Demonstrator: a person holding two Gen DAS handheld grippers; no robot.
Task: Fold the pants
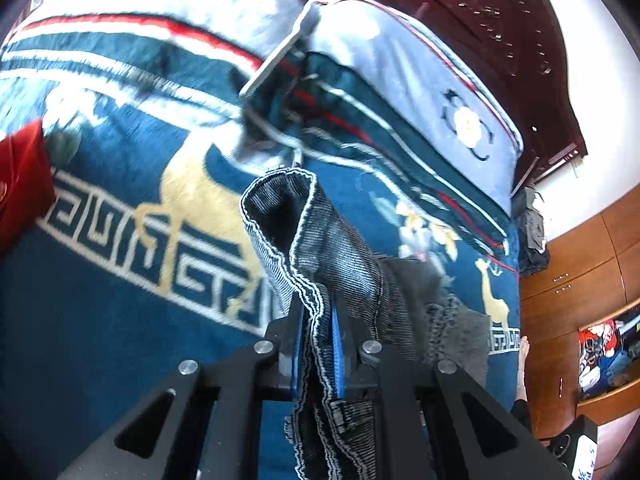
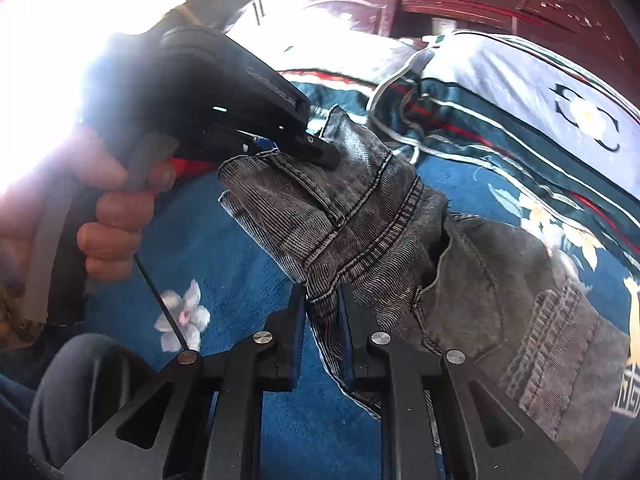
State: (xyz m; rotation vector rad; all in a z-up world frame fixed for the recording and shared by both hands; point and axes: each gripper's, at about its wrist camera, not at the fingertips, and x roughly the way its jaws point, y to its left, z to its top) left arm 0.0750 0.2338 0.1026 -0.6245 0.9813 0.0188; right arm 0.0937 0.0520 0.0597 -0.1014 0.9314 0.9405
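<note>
- Pants (image 2: pixel 380 216): grey washed denim, lifted at the waistband end above the bed; the rest trails down and to the right onto the blanket, with a back pocket showing in the right wrist view.
- Left gripper (image 1: pixel 316 320): black frame with blue pads, clenched on a hemmed fold of the denim; the fabric stands up ahead of the fingertips as an open loop and hangs down between the jaws. In the right wrist view the same tool bites the top edge of the waistband, and a hand (image 2: pixel 112 216) grips its handle.
- Right gripper (image 2: pixel 324 312): jaws pressed onto a seamed edge of the pants, just below the waistband, with cloth running down between the pads.
- Blanket (image 1: pixel 120 300): blue plush with a white key border, gold deer and flowers; covers the bed under the pants.
- Pillow (image 1: pixel 420 92): pale blue with a flower emblem, at the head of the bed.
- Headboard (image 1: pixel 500 20): dark red carved wood, behind the pillow.
- Wooden cabinet (image 1: pixel 580 272): brown, right of the bed.
</note>
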